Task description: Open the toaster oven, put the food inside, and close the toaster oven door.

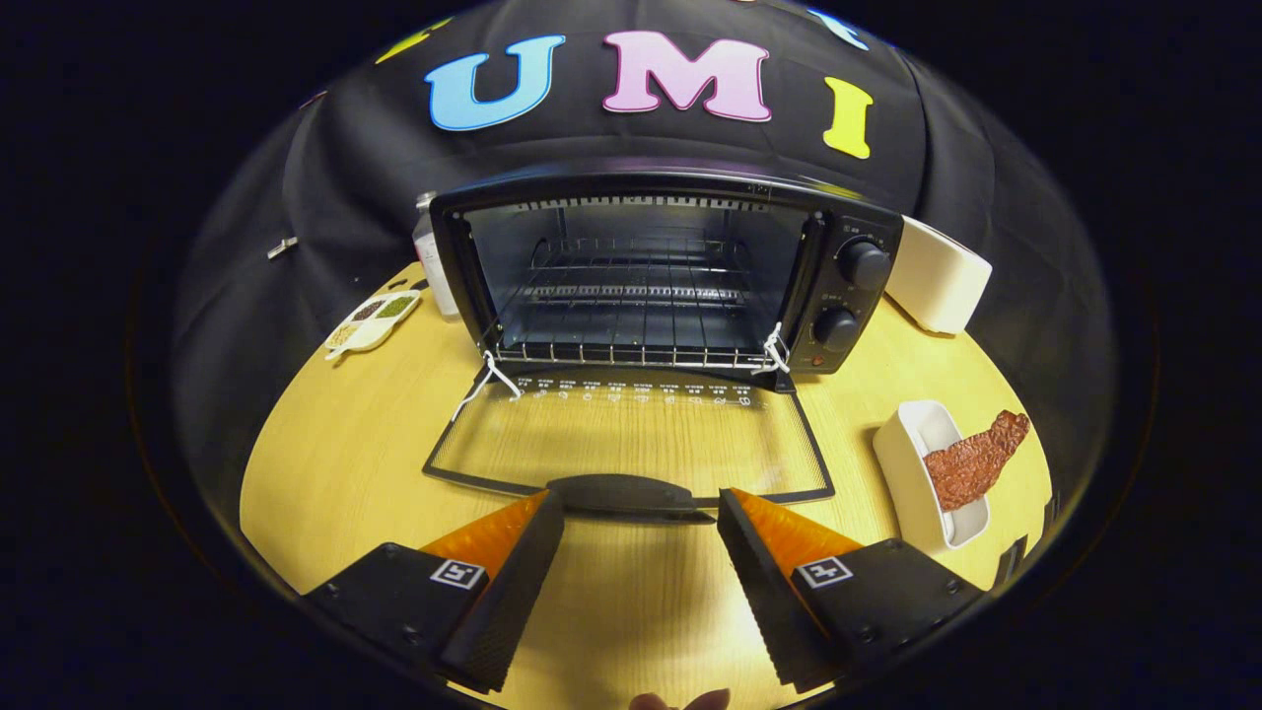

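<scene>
A black toaster oven (670, 266) stands at the back of the wooden table (335, 444), its cavity and wire rack (631, 325) exposed. Its glass door (631, 439) lies folded down flat toward me, and the black door handle (626, 493) sits just ahead of my fingers. My gripper (641, 513) is open, its fingertips on either side of the handle's ends and nothing pressed between them. A brown slab of food (976, 459) rests on a white oblong dish (912, 463) to the right of the door, sticking out over the dish's far rim.
A white box-like container (937, 276) stands right of the oven. A small white tray of seasonings (375, 320) and a clear bottle (431, 261) sit left of it. White strings (483, 385) hang from the rack's front corners. Fingertips of a hand (680, 702) show below the gripper.
</scene>
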A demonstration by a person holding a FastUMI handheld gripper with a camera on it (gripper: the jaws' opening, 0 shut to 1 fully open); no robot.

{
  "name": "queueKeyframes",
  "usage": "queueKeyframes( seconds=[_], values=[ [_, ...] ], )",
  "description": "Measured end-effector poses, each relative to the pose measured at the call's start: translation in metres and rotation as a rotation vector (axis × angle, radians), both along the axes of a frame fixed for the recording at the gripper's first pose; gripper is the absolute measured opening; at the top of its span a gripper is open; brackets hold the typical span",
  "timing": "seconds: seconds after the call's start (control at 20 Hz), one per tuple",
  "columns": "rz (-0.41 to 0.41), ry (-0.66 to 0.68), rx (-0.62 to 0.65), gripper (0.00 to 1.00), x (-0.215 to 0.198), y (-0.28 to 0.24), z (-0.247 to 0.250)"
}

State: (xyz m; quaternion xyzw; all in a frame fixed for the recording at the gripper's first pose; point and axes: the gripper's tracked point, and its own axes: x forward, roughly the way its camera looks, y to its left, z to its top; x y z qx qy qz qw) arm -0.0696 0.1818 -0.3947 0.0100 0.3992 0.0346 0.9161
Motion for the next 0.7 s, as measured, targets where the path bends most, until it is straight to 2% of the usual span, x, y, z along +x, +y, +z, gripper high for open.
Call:
queueKeyframes(
  seconds=[0.2,0.4,0.55,0.7],
  values=[
    [0.032,-0.008,0.023,0.98,-0.003,-0.009,0.011],
    [0.053,-0.091,0.079,0.98,0.001,-0.033,0.058],
    [0.023,-0.189,0.097,0.98,0.005,-0.072,0.097],
    [-0.042,-0.24,0.081,0.98,0.007,-0.129,0.118]
  ],
)
